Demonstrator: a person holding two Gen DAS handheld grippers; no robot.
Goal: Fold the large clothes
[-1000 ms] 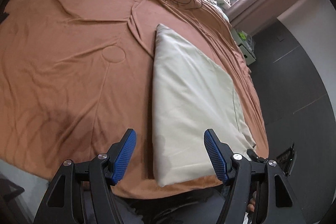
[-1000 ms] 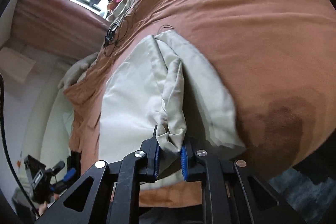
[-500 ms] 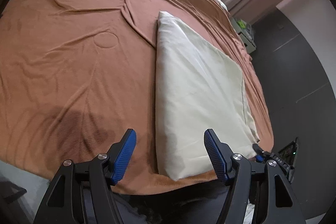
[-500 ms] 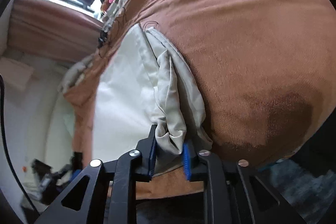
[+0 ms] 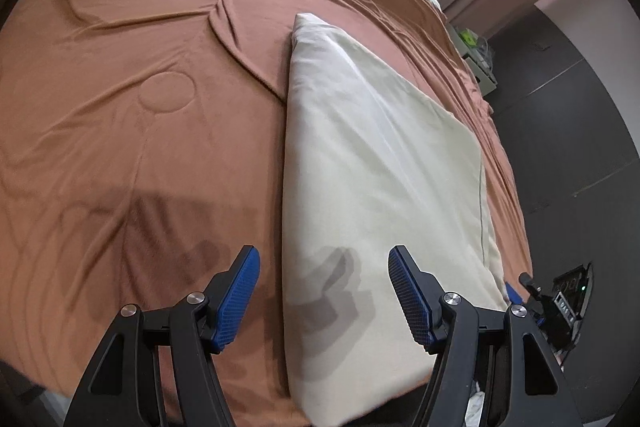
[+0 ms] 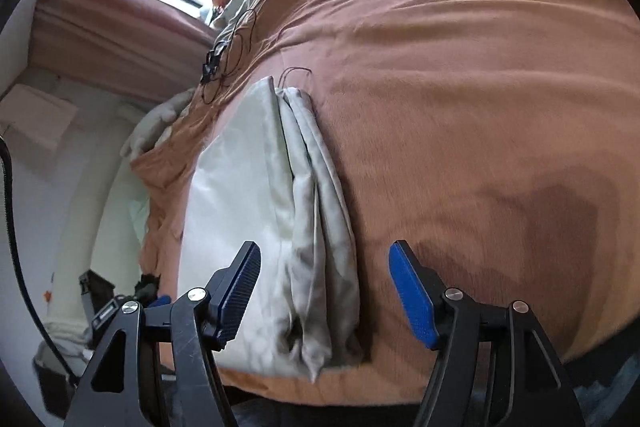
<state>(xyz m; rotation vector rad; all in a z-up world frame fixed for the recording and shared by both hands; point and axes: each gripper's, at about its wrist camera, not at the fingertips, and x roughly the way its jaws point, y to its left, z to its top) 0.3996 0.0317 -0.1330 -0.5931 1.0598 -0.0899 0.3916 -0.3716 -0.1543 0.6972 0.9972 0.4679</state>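
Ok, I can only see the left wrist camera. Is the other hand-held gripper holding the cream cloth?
Observer: No. The right hand-held gripper is open, and the folded cream cloth lies loose on the brown bedspread.
Operator: Is the cloth's side neat over there?
Observer: Not really. On that side its layered edges show as bunched, wrinkly folds.
Operator: Anything by the far corner?
Observer: Yes, a thin dark thread curls on the bedspread right by that corner.
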